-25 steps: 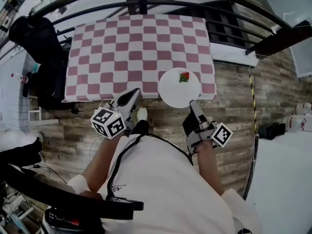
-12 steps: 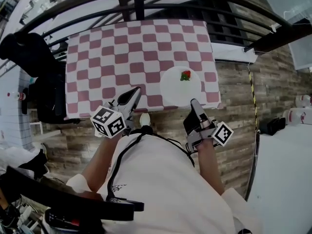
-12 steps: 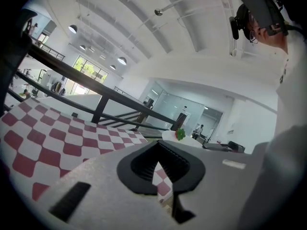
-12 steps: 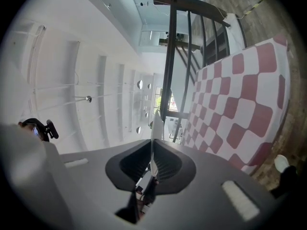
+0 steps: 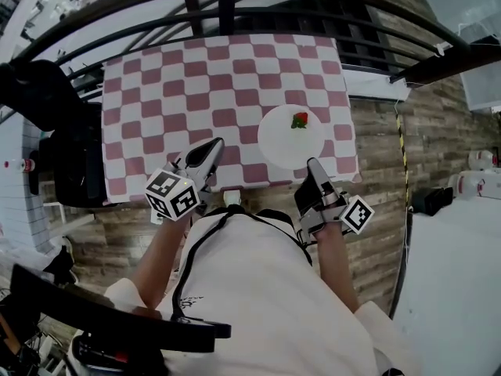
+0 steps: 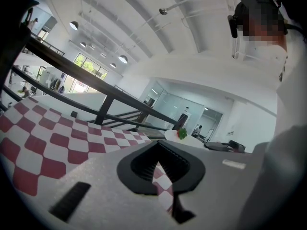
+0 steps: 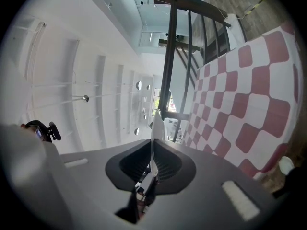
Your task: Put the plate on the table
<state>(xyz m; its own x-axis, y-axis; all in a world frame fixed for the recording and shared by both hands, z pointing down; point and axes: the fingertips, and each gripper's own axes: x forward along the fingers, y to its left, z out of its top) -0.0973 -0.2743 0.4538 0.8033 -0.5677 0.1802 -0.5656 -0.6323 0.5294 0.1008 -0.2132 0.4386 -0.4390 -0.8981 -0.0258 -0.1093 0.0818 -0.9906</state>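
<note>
Because the right claw [image 5: 311, 164] pinched the plate [image 5: 290, 138] by its near rim, the plate stuck out ahead of it over the table [image 5: 196, 84], with a red garnish [image 5: 299, 121] at its far side. It looked carried, not yet set down. The left claw [image 5: 211, 146], pressed together and empty, hung well to the left. The table's near edge lay just under the right claw, and open cloth stretched ahead and leftward.

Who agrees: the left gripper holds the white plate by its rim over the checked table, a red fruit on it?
Wrong gripper: the head view shows the right gripper holding the white plate by its rim over the checked table, a red fruit on it.
</note>
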